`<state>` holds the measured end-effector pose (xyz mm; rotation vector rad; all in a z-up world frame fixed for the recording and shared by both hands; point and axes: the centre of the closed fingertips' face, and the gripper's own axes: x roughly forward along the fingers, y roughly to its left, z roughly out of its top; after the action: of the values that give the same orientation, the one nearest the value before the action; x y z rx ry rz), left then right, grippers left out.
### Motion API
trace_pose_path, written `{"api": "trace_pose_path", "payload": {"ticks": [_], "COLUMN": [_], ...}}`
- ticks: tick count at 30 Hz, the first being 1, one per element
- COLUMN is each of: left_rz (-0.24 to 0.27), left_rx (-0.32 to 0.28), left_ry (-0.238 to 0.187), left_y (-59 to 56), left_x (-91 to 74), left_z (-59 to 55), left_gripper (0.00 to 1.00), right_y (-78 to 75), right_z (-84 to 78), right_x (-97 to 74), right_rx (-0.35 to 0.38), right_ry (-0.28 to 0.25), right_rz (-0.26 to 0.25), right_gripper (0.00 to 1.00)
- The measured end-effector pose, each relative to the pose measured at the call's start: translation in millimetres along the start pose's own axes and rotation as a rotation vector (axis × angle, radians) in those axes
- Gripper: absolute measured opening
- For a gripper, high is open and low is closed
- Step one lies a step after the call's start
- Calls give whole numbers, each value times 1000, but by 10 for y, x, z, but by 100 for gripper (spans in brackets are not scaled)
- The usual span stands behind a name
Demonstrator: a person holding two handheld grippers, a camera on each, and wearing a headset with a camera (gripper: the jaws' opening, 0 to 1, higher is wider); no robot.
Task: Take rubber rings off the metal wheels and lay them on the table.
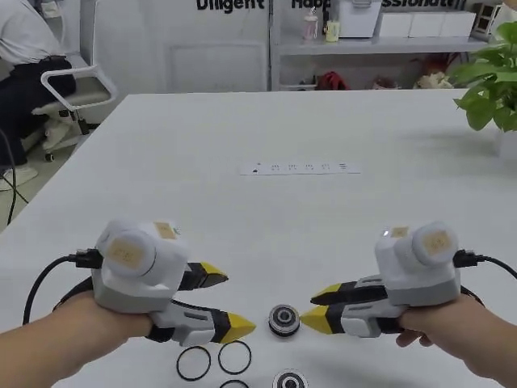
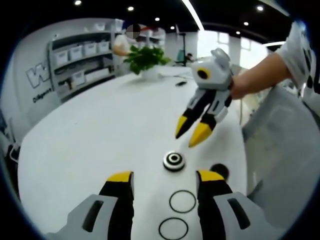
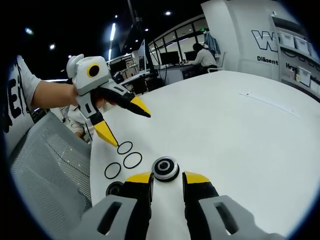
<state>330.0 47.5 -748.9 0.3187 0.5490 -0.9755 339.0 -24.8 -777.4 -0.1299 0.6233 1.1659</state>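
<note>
The metal wheel (image 1: 283,319), black-rimmed and lying flat with its hub upward, sits on the white worktop (image 1: 307,218) at the lower middle of the head view. It is straight ahead of the right hand-held gripper (image 1: 315,305) and just beside its yellow tips, which stand apart. The left hand-held gripper (image 1: 232,301), jaws also apart, is a little farther off, above loose rings (image 1: 234,356) lying on the worktop. Wall lettering (image 1: 230,4) at the top edge reads "Diligent", its tops cut off; a big "W" (image 3: 261,40) shows at the upper right of the right gripper view.
</note>
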Motion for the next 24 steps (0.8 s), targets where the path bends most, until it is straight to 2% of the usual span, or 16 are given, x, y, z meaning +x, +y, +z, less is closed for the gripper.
{"api": "trace_pose_path", "payload": {"ticks": [12,24], "left_rz": [-26,-49], "left_rx": [10,22], "left_ry": [16,34], "left_y": [-60,-115], "left_x": [145,260], "left_z": [-43,-75], "left_gripper": [49,46], "right_y": [45,38], "right_z": [-114,-146], "right_x": [101,168], "right_rx": [-36,-50], "right_ry": [33,44], "right_rz": [18,22], "right_gripper": [20,19]}}
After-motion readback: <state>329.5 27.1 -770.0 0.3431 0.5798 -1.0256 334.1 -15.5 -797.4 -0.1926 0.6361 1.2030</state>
